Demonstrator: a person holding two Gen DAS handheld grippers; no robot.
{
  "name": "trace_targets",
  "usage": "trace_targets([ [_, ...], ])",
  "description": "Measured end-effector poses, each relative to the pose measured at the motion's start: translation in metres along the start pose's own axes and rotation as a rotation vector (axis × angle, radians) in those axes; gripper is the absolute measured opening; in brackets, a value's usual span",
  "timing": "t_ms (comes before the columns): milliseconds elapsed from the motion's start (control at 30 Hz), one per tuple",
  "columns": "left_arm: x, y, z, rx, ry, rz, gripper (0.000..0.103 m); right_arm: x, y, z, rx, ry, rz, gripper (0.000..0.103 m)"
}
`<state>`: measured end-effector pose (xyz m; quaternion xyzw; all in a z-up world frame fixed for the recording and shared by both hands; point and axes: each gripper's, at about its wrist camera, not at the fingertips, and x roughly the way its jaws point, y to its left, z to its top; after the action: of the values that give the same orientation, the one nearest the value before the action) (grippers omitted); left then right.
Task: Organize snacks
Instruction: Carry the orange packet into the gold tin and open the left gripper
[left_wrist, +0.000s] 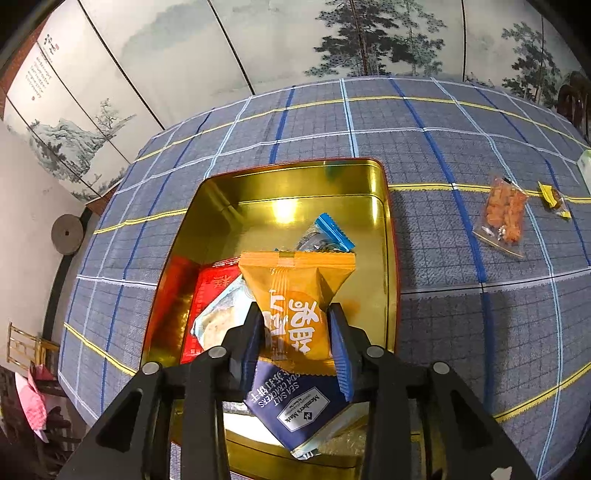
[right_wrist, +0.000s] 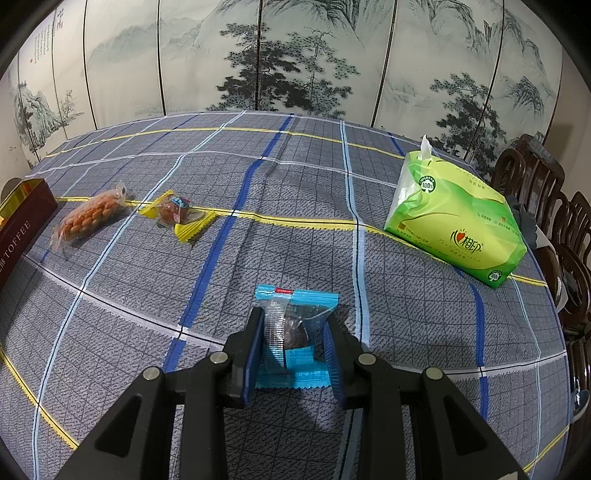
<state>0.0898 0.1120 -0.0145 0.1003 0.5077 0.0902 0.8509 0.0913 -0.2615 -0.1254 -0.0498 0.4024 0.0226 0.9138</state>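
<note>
Left claw (left_wrist: 297, 325) gripping orange packet (left_wrist: 295, 295) over tin (left_wrist: 384, 206), right claw (right_wrist: 294, 338) around blue packet (right_wrist: 295, 332)

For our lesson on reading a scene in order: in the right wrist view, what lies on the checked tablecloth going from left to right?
Dark red toffee tin → clear packet of orange snacks → yellow-edged wrapped sweet → blue-edged packet with a dark snack, between the right tool's fingers → green pack of tissues.

Between the blue pads (left_wrist: 341, 354) sits an orange packet (left_wrist: 299, 295); ahead, a gold-lined tin (left_wrist: 273, 192) on grey cloth (left_wrist: 424, 147) checked blue, white, yellow.
</note>
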Motion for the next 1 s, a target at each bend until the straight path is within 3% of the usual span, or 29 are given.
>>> trace_targets([
  [233, -0.004, -0.001, -0.001, -0.001, -0.011, -0.041, 0.052, 0.000, 0.000, 0.000, 0.000, 0.000, 0.000, 0.032],
  [1000, -0.032, -0.002, -0.006, -0.015, -0.059, -0.100, 0.060, 0.000, 0.000, 0.001, -0.020, -0.003, -0.024, 0.032],
])
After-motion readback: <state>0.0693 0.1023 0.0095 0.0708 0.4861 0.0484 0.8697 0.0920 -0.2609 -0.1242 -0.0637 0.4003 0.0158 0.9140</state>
